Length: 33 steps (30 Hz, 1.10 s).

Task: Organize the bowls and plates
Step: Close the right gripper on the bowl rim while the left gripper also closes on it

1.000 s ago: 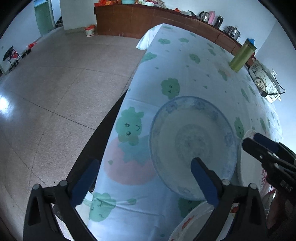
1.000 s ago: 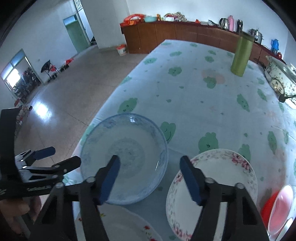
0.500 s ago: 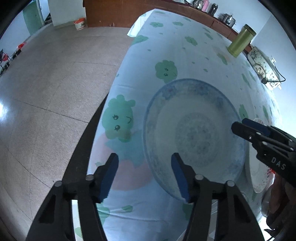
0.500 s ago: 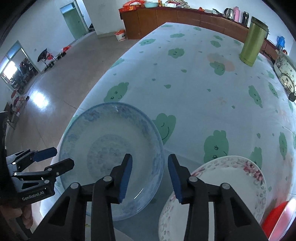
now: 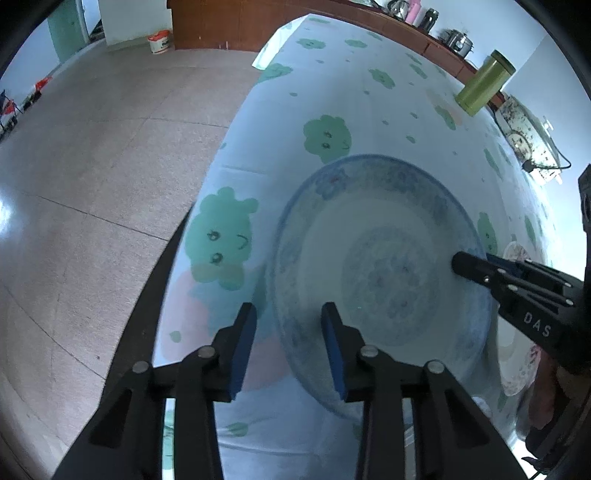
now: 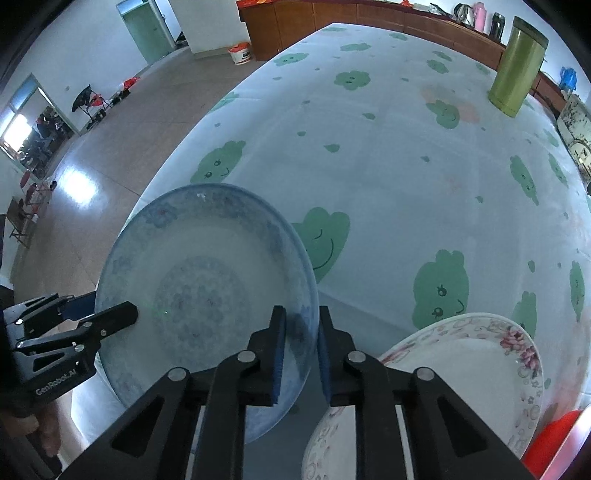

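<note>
Blue bowl (image 6: 199,295) is sitting near the table (image 6: 406,184) edge closest to the floor, on a cloth printed with green smiley blobs. Both grippers are straddling its rim from opposite sides.

Right gripper (image 6: 300,354) is pointing steeply down, blue pads either side of the bowl's right rim, one inside, one outside. Jaws are closing, gap is narrow, pads look nearly on the wall; actual contact can't be told. In the left wrist view this gripper (image 5: 476,264) is showing white lettering "DAS".

Left gripper (image 5: 288,347) is also closing, rim between the pads; left pad is clearly off the bowl's outer wall, right pad is inside the bowl. So not clamped. In the right wrist view it (image 6: 107,308) is showing "GenRobot.AI" on its side, with a bit of the person's hand (image 6: 40,432) below.

Floral plate (image 6: 461,373) is lying just right of the bowl, pink flower trim. Red dish (image 6: 554,443) is peeking in at the far right corner. Green canister (image 6: 517,66) is standing upright far down the table, well apart. Wooden counter (image 6: 369,18) with flasks is running along the back wall. No other readable text.
</note>
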Each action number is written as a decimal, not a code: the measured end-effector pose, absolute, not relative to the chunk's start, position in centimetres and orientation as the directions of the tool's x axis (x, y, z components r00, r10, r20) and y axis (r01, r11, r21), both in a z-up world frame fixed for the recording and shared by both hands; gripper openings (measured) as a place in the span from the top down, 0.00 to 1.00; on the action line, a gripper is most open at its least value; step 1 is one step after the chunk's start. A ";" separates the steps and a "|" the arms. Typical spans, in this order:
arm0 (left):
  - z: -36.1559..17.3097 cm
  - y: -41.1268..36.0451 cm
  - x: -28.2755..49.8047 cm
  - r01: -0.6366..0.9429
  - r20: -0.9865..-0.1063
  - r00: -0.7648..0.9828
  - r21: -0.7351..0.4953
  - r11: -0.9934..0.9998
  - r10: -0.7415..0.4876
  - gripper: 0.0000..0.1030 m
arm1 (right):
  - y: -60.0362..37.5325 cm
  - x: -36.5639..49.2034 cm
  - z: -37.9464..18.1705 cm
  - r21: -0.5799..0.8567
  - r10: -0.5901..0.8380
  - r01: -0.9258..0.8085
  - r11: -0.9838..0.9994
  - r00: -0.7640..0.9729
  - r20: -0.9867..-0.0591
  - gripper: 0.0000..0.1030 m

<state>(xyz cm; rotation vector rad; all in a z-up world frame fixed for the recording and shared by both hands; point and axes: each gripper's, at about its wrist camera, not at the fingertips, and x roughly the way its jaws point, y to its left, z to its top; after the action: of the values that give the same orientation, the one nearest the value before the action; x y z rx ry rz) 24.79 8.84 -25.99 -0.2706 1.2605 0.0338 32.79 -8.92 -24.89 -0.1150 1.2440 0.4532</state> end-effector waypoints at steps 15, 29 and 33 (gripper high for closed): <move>-25.3 7.8 25.4 -0.142 -0.944 0.315 -0.151 0.978 -0.100 0.79 | -8.5 33.2 -24.9 0.145 0.255 -0.409 0.901 0.228 -0.940 0.83; -24.5 7.7 25.3 -0.151 -0.939 0.335 -0.133 0.980 -0.076 0.80 | -9.1 33.3 -24.4 0.174 0.280 -0.412 0.894 0.213 -0.936 0.83; -24.2 7.5 24.9 -0.155 -0.937 0.340 -0.139 0.978 -0.079 0.80 | -9.6 32.9 -24.0 0.178 0.286 -0.413 0.893 0.217 -0.933 0.84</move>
<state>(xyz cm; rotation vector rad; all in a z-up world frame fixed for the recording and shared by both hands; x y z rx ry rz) 24.91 7.47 -24.19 -0.2183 1.2258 0.0500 32.94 -9.56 -24.04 -0.1171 1.2630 0.4854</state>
